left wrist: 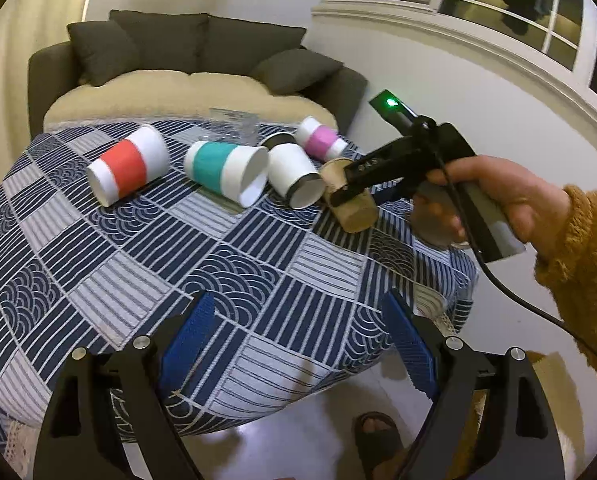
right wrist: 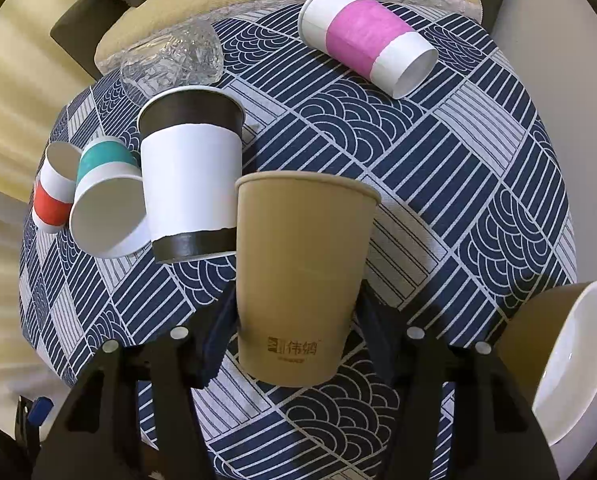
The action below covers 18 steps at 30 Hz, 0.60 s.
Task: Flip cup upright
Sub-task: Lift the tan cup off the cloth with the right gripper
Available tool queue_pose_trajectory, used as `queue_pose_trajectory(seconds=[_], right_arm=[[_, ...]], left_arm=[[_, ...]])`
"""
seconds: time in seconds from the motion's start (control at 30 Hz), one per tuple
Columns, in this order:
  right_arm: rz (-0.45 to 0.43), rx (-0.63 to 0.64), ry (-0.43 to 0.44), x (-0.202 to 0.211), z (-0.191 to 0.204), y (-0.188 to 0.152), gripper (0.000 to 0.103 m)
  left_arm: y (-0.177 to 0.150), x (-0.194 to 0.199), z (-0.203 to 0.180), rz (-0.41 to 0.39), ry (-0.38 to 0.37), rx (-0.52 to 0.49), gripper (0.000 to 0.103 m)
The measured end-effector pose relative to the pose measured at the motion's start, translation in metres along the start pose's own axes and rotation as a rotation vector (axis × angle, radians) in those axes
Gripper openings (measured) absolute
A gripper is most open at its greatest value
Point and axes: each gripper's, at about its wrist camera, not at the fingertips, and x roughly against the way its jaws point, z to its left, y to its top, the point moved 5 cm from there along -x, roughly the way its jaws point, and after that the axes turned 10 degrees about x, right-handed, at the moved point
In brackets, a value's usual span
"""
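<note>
Between the fingers of the right tool [right wrist: 296, 320] sits the brown cup [right wrist: 304, 276], its wall apparently pinched from both sides, though the contact is partly hidden. It lies on the table [right wrist: 458, 184], just beside the black-and-white cup [right wrist: 192, 178]. The grasp step looks in hand; next comes lifting and turning the brown cup onto its base. Well away from it, the left tool [left wrist: 298, 344] hangs wide open, empty.

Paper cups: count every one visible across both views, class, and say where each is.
6: red-banded far left, teal-banded, black-and-white, kraft cup in the right gripper, pink-banded at the far edge, another kraft cup at the near-right.
</note>
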Motion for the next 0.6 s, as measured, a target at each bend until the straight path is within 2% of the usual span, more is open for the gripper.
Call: queue_pose_trajectory(seconds=[0.33, 0.6], right_arm=[[-0.030, 0.022, 0.019, 0.034, 0.016, -0.037, 0.058], [-0.023, 0.018, 0.190, 0.041, 0.072, -0.069, 0.058]], left_arm=[[0.002, 0.012, 0.002, -0.030, -0.017, 0.003, 0.084], [-0.002, 0.025, 0.008, -0.036, -0.014, 0.016, 0.084]])
